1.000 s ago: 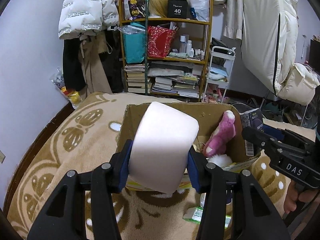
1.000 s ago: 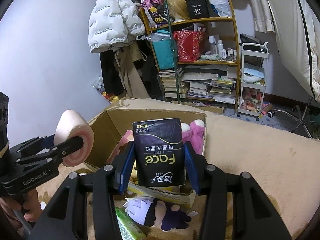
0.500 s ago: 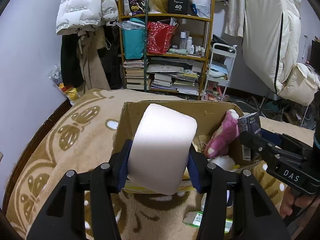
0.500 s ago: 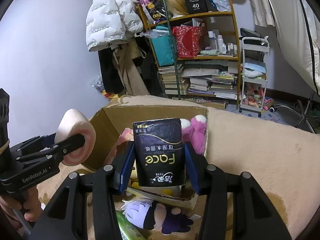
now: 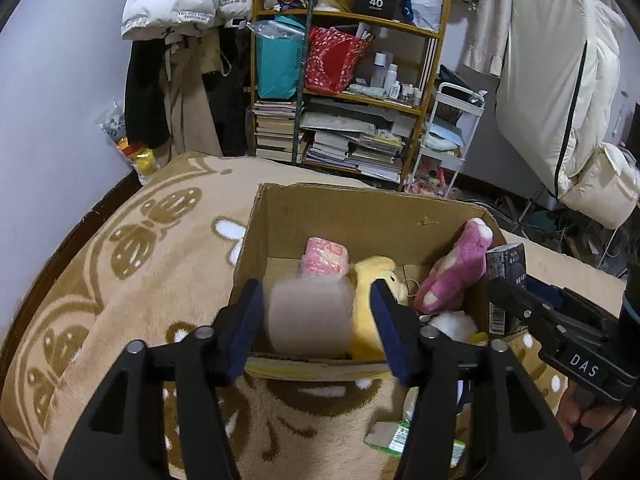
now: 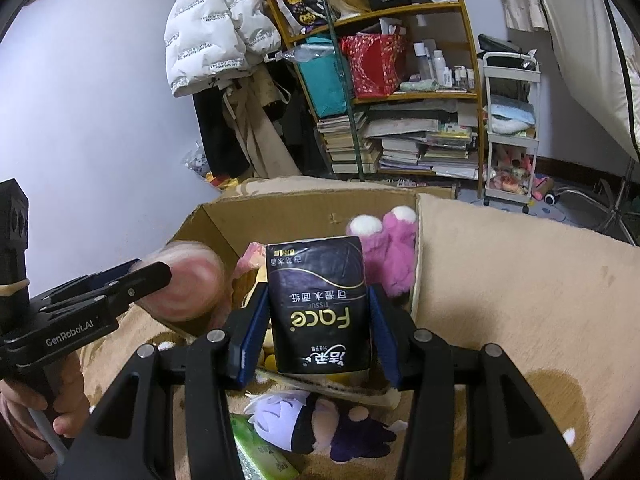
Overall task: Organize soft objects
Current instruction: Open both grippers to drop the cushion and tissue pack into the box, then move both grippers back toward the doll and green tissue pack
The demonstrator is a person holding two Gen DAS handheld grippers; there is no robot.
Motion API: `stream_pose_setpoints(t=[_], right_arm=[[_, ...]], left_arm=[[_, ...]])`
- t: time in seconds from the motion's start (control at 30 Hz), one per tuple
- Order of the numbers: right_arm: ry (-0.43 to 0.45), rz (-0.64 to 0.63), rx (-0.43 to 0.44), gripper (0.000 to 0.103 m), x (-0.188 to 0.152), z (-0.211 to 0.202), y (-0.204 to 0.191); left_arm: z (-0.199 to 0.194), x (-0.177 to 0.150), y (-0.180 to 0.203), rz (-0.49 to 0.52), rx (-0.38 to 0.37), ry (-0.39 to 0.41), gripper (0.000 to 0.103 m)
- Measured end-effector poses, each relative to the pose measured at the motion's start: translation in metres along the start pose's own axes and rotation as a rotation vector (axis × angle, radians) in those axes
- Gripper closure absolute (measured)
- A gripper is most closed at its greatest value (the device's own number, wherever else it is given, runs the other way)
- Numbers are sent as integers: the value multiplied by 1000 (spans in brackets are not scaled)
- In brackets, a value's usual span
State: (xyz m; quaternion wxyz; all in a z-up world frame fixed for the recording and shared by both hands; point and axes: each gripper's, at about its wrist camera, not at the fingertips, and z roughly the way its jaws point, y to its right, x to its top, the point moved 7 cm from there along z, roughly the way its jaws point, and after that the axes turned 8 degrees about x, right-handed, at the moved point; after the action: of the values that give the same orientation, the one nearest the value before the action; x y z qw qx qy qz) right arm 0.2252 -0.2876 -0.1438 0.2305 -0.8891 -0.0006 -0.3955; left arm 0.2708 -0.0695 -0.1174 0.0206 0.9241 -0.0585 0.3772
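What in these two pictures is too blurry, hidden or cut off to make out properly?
- The pink roll between the open left gripper fingers is smeared in both views; whether it still touches them is unclear.
- The yellow toy in the box: left view, partly behind the roll and a finger.
- The doll: right view, its face is under the right gripper.
- The green pack: cut off at the bottom edge.

Even, dim indoor light; fisheye bends my frame edges; the paper roll [image 5: 308,318] is motion-blurred, possibly falling.
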Motion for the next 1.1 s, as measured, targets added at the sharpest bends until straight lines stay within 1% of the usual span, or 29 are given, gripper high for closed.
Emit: stream_pose_setpoints(t=[0.1,0.13,0.23,0.33,0.43,0.53,0.57,0.63,0.73,0.8,0.93,1.03,1.1], right_arm=[[-7,9,6,49,-2,2,2],[-5,10,9,46,-1,2,2],[1,14,13,41,-1,2,3],[5,13,15,32,0,1,3],[-3,14,21,28,-2,-2,0],[4,16,27,18,-2,-7,-4],[10,16,26,14,-2,-9,-6],[23,11,17,10,-3,-16,-9],[29,-5,-9,10,-4,-25,-11],[32,2,-11,10,-6,-30,-12],[28,31,-23,9,-11,-43,-10],[25,43,-24,2,-15,-51,-9],[27,44,-31,1,-19,-57,-10]], left_arm=[[1,-2,-2,-2,15,-10,37],[1,-3,-3,1,26,-12,34],[-1,-6,-5,2,50,-15,31],[-5,-9,-7,-3,59,-32,21],[-15,-12,-8,-2,65,-22,18],[-27,-16,-9,16,96,-15,10],[-32,-17,-9,17,103,-12,9],[-43,-22,-11,1,119,-4,9],[-59,-28,-12,-10,114,17,9],[-67,-34,-11,1,111,4,9],[-80,-44,-11,-13,98,-6,7],[-85,-53,-8,-17,63,-30,6],[-88,-58,-3,-11,56,-36,6]])
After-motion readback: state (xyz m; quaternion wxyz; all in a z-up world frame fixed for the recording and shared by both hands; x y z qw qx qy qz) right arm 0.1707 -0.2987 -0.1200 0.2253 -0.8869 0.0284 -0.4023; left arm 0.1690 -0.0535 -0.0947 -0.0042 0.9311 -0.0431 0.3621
